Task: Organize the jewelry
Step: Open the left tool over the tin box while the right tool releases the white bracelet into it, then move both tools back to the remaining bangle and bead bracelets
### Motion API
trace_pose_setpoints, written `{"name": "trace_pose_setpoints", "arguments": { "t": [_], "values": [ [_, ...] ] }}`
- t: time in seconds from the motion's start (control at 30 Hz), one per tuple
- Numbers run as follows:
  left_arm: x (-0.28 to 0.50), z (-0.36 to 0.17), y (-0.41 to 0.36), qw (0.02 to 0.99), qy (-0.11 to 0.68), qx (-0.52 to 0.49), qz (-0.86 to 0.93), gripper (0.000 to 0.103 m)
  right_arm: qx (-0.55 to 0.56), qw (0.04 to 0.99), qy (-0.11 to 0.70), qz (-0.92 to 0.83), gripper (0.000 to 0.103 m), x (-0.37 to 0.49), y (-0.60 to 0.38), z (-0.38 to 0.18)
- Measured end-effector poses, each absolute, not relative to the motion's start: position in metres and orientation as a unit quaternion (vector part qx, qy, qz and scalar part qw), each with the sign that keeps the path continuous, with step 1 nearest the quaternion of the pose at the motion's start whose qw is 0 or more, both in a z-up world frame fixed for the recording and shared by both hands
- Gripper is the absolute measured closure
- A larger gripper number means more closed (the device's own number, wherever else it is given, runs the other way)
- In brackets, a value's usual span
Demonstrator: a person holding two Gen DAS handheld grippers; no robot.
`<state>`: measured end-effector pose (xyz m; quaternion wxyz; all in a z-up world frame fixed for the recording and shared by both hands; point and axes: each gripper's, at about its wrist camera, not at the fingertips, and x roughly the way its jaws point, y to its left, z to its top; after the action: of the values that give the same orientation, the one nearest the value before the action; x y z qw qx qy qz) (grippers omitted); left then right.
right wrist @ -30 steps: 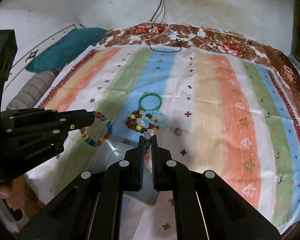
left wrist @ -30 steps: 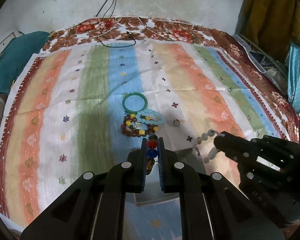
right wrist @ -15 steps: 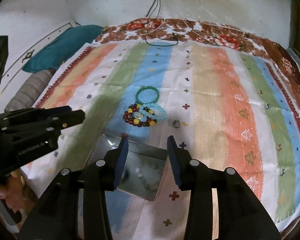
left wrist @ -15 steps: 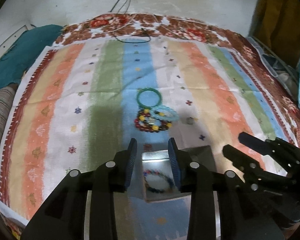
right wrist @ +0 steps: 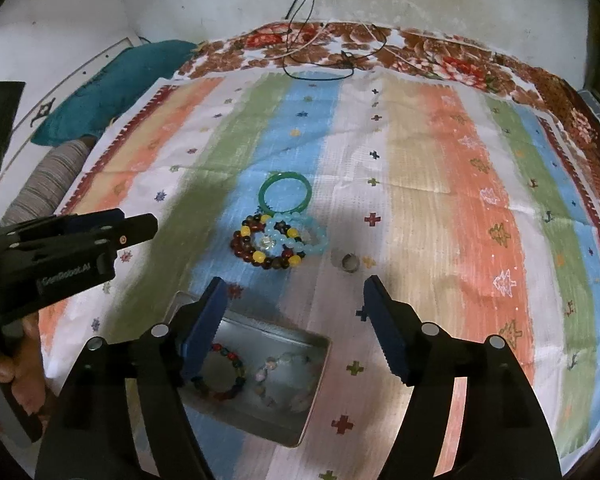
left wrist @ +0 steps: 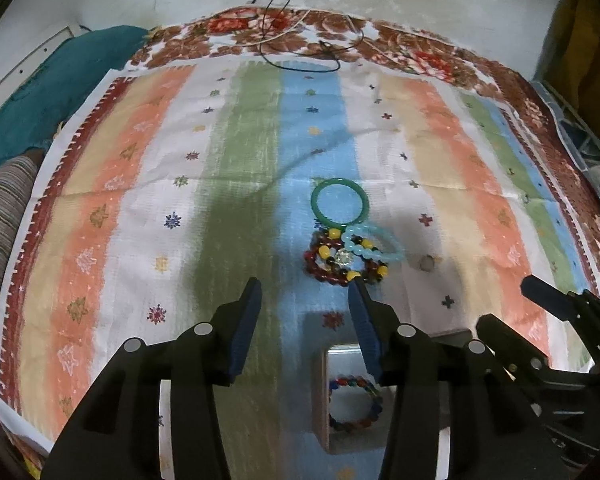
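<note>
Both claws, left [left wrist: 305,292] and right [right wrist: 294,294], now gape wider, empty, above the tin [right wrist: 296,420].

Tin [right wrist: 314,394]: open, below the spread jaws, holding multicolour bracelet [right wrist: 222,376] and pale bracelet [right wrist: 284,380].
Loose bracelets [right wrist: 278,240]: heaped ahead of jaws.

Striped cloth [right wrist: 420,184] over bed w/ floral border. On it: green bangle [right wrist: 285,193], beaded bracelets [right wrist: 276,242], small ring [right wrist: 349,263], metal tin [right wrist: 308,396], black cable [right wrist: 320,72].
</note>
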<state>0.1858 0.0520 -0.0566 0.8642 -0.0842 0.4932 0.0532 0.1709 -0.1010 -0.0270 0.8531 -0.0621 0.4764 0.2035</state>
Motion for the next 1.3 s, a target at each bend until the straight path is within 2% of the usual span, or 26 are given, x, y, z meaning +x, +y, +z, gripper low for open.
{"name": "trace_pose_setpoints", "arguments": {
  "t": [0.97,1.3],
  "values": [
    [0.255,-0.116,0.059,0.831,0.547,-0.075,0.067,0.048,-0.066,0.824,0.526,0.199,0.03,0.246,-0.087,-0.078],
    [0.271,-0.132,0.061,0.821,0.562,-0.075,0.06,0.048,-0.073,0.813,0.542,0.199,0.03,0.263,-0.083,-0.097]
  ]
}}
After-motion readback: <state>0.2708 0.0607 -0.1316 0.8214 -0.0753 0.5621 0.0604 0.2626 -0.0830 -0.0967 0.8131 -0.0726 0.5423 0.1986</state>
